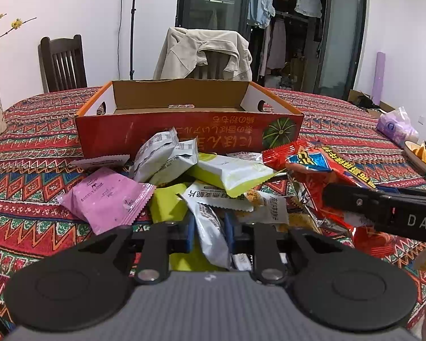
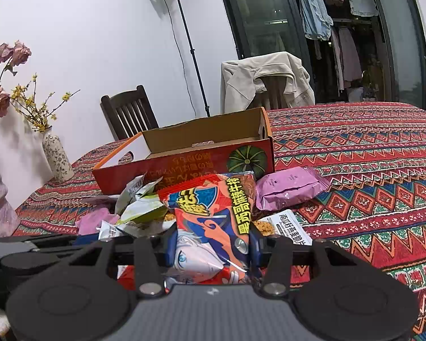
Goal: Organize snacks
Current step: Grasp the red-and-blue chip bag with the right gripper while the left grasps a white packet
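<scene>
An open orange cardboard box (image 1: 184, 133) (image 2: 184, 164) stands on the patterned tablecloth, with a heap of snack packets in front of it. My left gripper (image 1: 210, 234) is shut on a white-grey packet (image 1: 208, 218) at the near edge of the heap. My right gripper (image 2: 213, 245) is shut on a red-orange snack bag (image 2: 213, 213), which rises upright between its blue pads. In the left wrist view that bag (image 1: 312, 170) lies to the right, with one of the right gripper's black fingers (image 1: 352, 199) across it. A pink packet (image 1: 108, 196) and a green-white packet (image 1: 230, 173) lie loose.
A second pink packet (image 2: 289, 187) lies right of the box. A flowered vase (image 2: 56, 156) stands at the table's left. A tissue pack (image 1: 394, 125) and a bowl of chips (image 1: 423, 156) sit at the right. Two chairs (image 1: 62, 62) stand behind the table.
</scene>
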A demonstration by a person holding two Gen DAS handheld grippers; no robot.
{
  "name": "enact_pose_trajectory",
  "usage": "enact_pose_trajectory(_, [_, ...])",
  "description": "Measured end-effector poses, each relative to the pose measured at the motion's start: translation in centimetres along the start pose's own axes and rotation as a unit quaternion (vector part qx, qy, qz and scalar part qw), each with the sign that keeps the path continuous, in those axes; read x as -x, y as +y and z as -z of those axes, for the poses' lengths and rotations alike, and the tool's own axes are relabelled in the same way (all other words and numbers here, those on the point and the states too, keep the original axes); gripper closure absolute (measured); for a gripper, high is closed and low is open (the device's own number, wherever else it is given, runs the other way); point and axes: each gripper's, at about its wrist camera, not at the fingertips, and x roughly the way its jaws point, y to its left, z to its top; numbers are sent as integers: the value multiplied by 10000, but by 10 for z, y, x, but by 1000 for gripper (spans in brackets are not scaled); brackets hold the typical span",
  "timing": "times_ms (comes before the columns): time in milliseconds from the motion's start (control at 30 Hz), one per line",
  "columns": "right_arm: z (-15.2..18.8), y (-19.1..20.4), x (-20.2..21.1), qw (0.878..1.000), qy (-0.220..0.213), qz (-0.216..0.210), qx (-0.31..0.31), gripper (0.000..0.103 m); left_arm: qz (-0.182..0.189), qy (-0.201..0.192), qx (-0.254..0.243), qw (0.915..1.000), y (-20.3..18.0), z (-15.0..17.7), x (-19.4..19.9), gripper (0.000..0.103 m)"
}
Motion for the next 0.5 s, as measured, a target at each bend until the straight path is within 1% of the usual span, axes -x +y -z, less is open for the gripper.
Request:
enact_pose_trajectory(200, [0,1,3,10000,-32,34,6,57,167,-98,9,9998,7,-4,11,89])
enact_pose_trajectory(500, [-3,6,10,9999,-135,56,62,57,245,-402,11,9989,17,-10,32,90])
